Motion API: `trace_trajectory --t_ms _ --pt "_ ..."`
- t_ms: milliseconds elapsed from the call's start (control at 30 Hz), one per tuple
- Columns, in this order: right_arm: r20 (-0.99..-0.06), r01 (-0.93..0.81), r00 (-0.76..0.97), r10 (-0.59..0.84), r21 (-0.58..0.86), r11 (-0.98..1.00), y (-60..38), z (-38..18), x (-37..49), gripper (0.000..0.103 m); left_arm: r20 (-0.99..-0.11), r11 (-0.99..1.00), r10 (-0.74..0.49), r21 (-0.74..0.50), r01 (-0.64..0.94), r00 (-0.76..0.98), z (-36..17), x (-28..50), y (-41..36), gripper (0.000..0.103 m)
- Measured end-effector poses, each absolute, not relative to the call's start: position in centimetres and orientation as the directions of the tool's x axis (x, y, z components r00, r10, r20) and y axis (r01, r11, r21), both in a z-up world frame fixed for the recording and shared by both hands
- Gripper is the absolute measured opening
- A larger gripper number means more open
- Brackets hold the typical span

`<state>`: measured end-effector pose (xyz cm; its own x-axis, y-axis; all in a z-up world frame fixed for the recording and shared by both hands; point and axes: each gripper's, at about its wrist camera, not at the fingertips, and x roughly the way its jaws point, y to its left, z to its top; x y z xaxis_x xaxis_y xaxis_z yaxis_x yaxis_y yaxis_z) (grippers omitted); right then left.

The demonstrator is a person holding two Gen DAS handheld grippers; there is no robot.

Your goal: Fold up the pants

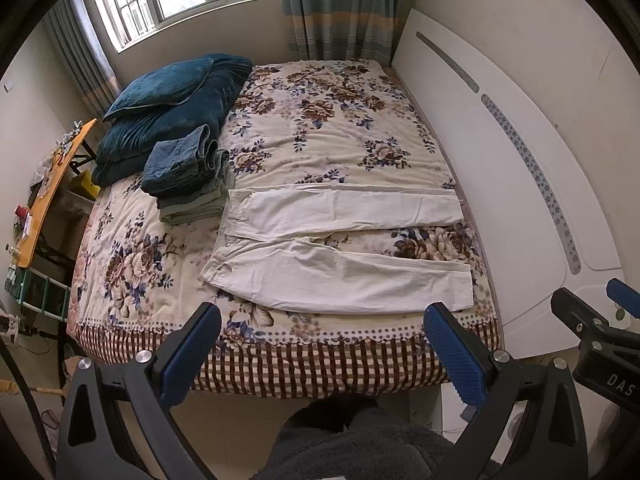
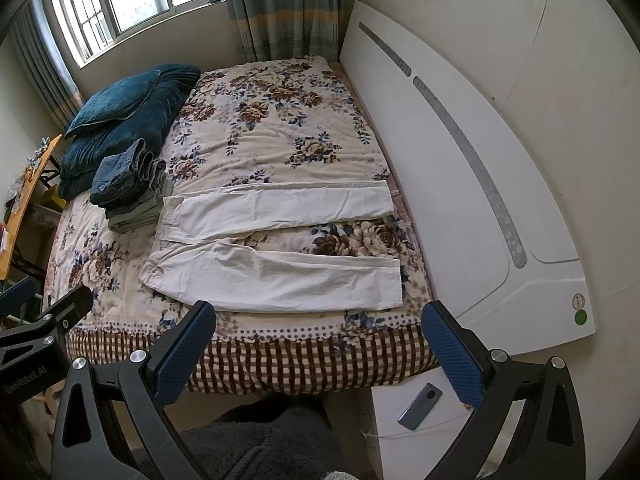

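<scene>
White pants [image 1: 340, 276] lie flat on the floral bedspread near the bed's front edge, waist to the left, both legs spread toward the headboard on the right; they also show in the right wrist view [image 2: 280, 280]. My left gripper [image 1: 322, 348] is open and empty, held above the floor in front of the bed edge. My right gripper [image 2: 318, 344] is open and empty, also short of the bed, to the right of the left one; part of it shows in the left wrist view [image 1: 592, 320].
A stack of folded clothes [image 1: 188, 176] sits left of the pants, with a blue pillow and quilt [image 1: 168, 96] behind. The white headboard [image 1: 520, 168] stands at right. A nightstand with a phone [image 2: 420, 406] is at lower right. An orange table [image 1: 44, 196] stands at left.
</scene>
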<state>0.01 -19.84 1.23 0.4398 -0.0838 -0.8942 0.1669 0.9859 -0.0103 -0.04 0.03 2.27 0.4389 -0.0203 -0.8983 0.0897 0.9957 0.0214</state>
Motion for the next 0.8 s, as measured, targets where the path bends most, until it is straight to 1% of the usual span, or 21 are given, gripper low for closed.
trace_trajectory --t_ms 800 --pt "-0.892 0.170 0.444 -0.086 -0.010 0.985 -20.16 1.12 0.01 0.103 -0.901 0.995 -0.030 0.013 0.096 0.433 2.14 -0.37 0.02 0.103"
